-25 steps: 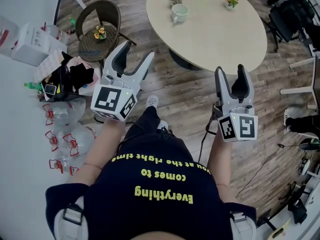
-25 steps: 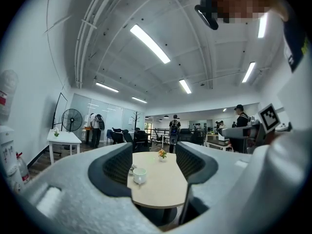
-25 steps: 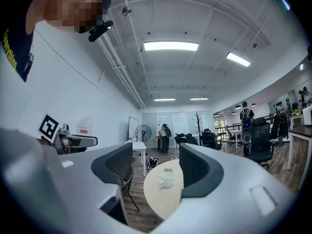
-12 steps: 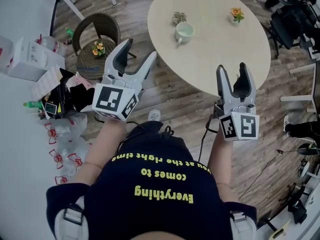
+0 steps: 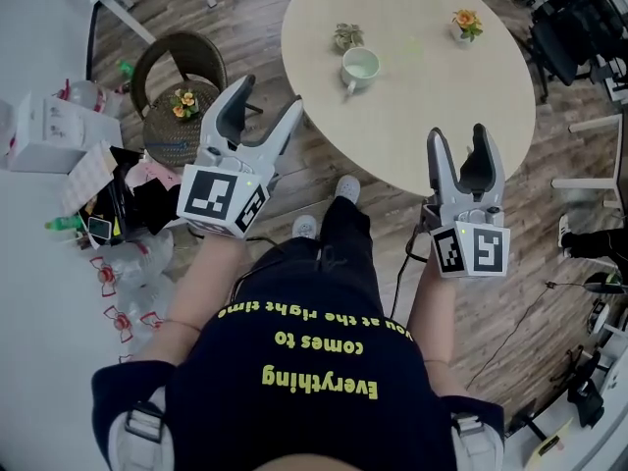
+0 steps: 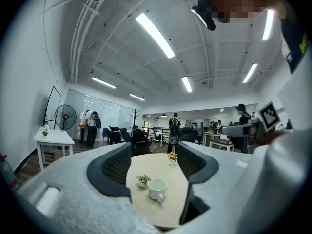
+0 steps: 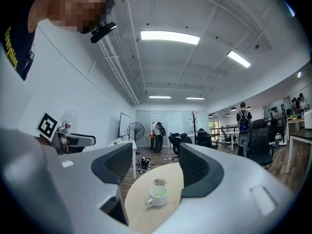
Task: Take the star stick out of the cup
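A white cup with a pale green inside stands on the oval beige table, its handle towards me. I see no star stick standing out of it. The same cup shows between the left jaws, and the cup shows again between the right jaws. My left gripper is open and empty, short of the table's near edge. My right gripper is also open and empty, its tips just over the near edge. Both point level at the table.
A small potted plant sits just behind the cup and an orange flower pot farther right. A wicker chair with a flower pot stands left of the table. Bottles, boxes and bags litter the floor at left. Dark equipment stands at right.
The person has stepped towards the table, one foot now forward. Both grippers have come closer to the table's near edge, still open and empty.
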Available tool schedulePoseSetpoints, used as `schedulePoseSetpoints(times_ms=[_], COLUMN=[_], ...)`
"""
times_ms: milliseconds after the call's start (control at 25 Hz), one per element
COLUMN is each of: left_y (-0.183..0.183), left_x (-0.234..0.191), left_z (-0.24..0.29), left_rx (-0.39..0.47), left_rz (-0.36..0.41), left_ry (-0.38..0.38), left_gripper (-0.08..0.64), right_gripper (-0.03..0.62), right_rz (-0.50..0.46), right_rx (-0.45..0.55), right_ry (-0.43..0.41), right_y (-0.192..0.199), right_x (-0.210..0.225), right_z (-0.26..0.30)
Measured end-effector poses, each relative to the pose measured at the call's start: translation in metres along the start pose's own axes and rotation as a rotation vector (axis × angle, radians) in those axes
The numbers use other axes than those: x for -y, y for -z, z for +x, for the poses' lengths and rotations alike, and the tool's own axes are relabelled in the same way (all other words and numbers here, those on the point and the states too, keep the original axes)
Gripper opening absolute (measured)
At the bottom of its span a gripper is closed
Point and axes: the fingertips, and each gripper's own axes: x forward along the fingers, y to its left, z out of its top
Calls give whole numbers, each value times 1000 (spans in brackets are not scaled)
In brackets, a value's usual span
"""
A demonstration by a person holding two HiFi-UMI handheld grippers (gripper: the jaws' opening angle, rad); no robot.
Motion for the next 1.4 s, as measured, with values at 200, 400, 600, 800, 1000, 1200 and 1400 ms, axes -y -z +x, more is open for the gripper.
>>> schedulePoseSetpoints(times_ms=[200,400,600,800,1000,1200,1400], left_y=[4,-4,-10,-10,-8,-9,-10], left_x=[-11,-21,-21,-23,-24,-34,-45], left_z=[25,69,119,150,169,188,211], left_rx=[-9,1,19,21,11,14,19], left_rz=[0,9,10,7,10,12,2], left_ry=[-41,-93,-138,-182,-188,-165,-101], left_gripper=[295,295,295,295,295,295,295], right_gripper=[296,296,296,296,296,296,296], right_rz=[14,17,8,15,29,38,44], right_rx=[7,23,28,33,15,1,-7], right_ry=[-39,-104,-173,-227,-239,-221,-175], right_y=[4,-3,-6,-8,-2,1,2], right_x=[16,48,86,110,121,126,129], right_z=[33,82,127,159,175,189,203])
